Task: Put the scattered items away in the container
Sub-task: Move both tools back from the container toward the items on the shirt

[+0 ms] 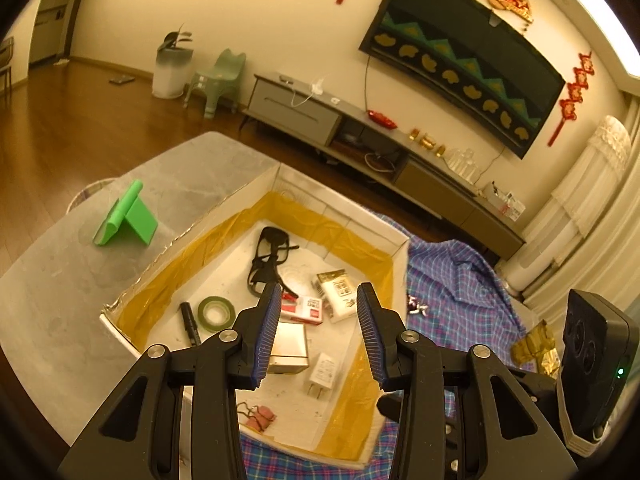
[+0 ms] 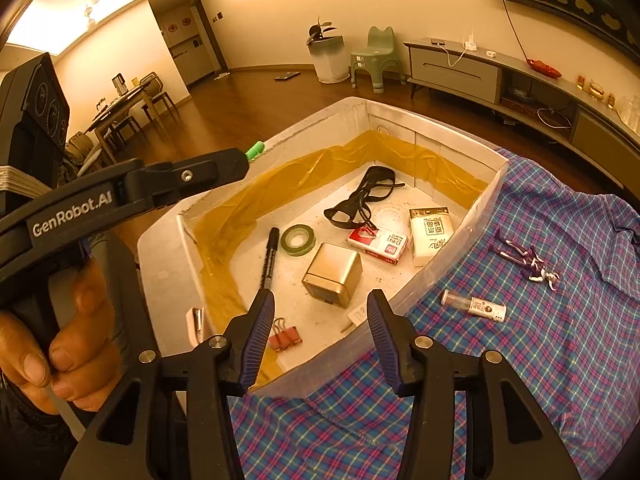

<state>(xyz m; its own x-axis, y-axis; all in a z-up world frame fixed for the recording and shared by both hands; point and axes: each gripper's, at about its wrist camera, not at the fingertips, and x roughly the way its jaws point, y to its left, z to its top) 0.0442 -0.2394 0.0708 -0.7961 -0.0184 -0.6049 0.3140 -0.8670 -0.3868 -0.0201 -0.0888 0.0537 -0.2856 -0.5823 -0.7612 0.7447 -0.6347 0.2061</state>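
Right wrist view shows the right gripper (image 2: pixel 320 300) and left gripper (image 1: pixel 316 292) spread and empty over the container (image 2: pixel 472 216), probably between pickups, while a small bottle (image 2: pixel 474 306) waits just outside it.

Both grippers are matte black with silver pivot screws and ribbed blue finger pads (image 1: pixel 267 334). The left gripper (image 2: pixel 244 160) bears white "GenRobot.AI" lettering; a bare hand (image 2: pixel 60 344) grips its handle.
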